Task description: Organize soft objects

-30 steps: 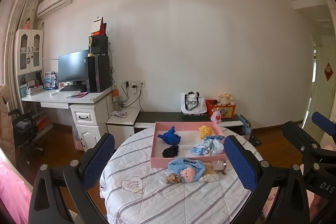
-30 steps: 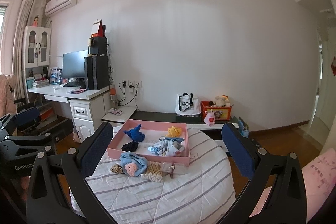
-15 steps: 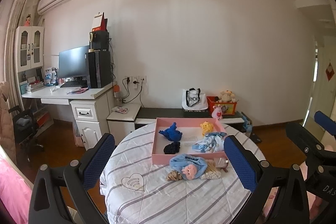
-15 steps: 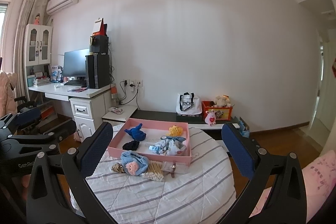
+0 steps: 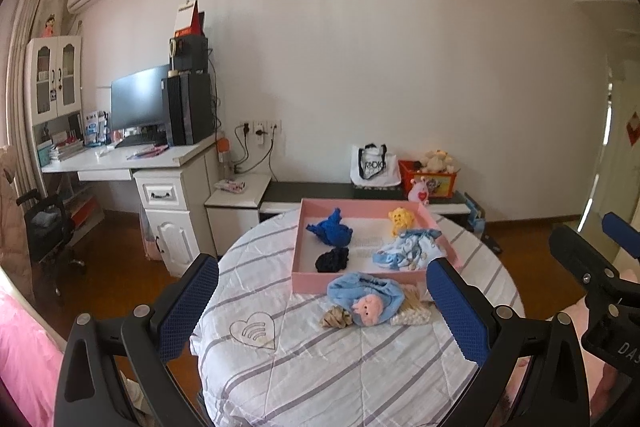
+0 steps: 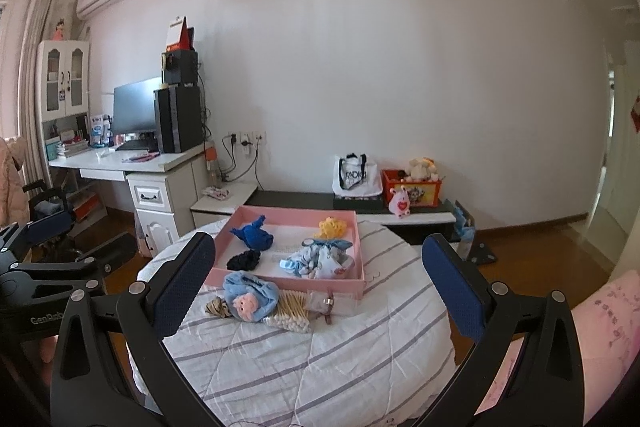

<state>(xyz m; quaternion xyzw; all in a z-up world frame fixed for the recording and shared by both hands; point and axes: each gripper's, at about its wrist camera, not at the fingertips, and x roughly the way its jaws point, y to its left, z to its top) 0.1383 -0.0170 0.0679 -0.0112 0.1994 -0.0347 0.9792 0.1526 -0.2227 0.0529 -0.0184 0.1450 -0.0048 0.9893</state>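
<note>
Before the pink tray [image 6: 280,277] lies a crumpled blue pig-faced cloth [image 6: 250,297].

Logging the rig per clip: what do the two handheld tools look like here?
Both match: matte black plastic frames with triangular cut-outs and silver screw heads, each finger faced with a textured blue pad. The left tool shows white "GenRob" lettering in the right view; the right tool shows "DAS" in the left view. No cables visible.

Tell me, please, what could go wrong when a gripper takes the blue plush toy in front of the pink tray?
The blue plush toy lies against the cotton swabs, so closing fingers might catch and scatter them. It also lies close to the pink tray wall, which an approaching finger might push.
</note>
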